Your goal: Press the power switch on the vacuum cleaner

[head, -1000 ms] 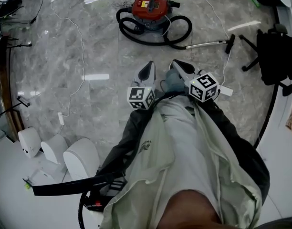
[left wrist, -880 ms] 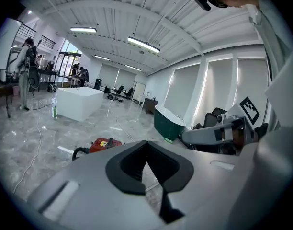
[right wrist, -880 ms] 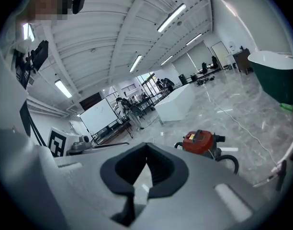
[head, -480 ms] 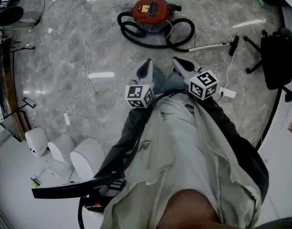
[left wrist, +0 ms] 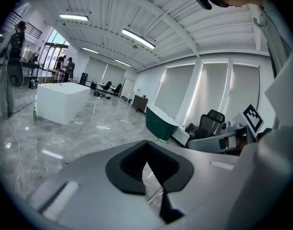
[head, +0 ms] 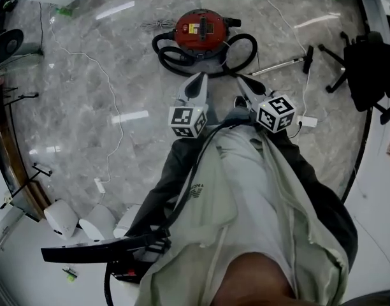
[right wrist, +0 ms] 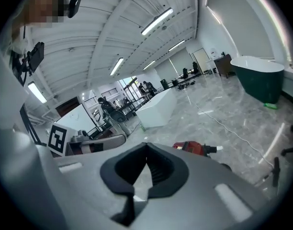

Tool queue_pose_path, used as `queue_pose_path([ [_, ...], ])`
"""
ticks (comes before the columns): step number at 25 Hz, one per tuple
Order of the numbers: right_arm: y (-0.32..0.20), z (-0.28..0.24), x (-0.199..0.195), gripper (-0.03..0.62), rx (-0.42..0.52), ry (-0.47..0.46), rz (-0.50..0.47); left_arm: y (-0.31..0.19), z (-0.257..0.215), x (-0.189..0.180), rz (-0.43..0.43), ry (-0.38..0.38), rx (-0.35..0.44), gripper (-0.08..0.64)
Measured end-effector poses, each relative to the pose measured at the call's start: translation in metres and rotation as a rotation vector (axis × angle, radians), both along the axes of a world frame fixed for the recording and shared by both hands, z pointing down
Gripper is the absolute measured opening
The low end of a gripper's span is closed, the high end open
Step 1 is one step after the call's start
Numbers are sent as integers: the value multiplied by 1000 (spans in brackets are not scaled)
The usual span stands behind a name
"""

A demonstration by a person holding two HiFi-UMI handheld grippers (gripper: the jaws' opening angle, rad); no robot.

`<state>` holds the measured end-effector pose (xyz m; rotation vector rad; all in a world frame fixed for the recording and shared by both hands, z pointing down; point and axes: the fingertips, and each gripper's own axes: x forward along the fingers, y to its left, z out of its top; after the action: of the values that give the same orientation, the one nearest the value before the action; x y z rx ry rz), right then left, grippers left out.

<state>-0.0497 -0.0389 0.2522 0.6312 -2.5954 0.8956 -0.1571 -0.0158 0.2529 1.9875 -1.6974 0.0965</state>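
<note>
the vacuum point(head: 201, 25) is sitting on the floor point(head: 86, 75) ahead of the person, well apart from both tools, with its black hose point(head: 176, 55) curling round it. the left hand-held gripper point(head: 196, 81) and the right hand-held gripper point(head: 241, 81) are hanging side by side in front of the person, each with jaws closed tip to tip and nothing between them. the right one is facing the vacuum; the left is pointing off across the room. the risk, as i judge it: the switch is too small to make out from here, so a closed tip could be landing on the wrong part of the vacuum, or skidding off and shoving it. a foot could also be catching the hose or the white cord point(head: 115, 107) on the approach.
</note>
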Motion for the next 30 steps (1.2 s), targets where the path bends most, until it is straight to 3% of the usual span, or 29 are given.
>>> queue_pose_path([
  [6, -3, 16, -78, 2, 38, 95, -4, -4, 25, -65, 73, -9, -80, 3],
  [10, -9, 26, -102, 2, 116, 156, -5, 1, 52, -90, 82, -17, -135, 2],
  [15, -37, 67, -101, 2, 126, 207, 28, -12, 95, -107, 102, -75, -171, 2],
  [20, -68, 159, -92, 2, 86, 279, 34, -52, 182, -124, 106, -125, -198, 2],
  [24, -89, 216, -96, 2, 102, 259, 52, -88, 253, -141, 80, -137, -202, 2],
  [30, -66, 288, -92, 2, 18, 268, 26, -139, 328, -161, 72, -196, -183, 2],
])
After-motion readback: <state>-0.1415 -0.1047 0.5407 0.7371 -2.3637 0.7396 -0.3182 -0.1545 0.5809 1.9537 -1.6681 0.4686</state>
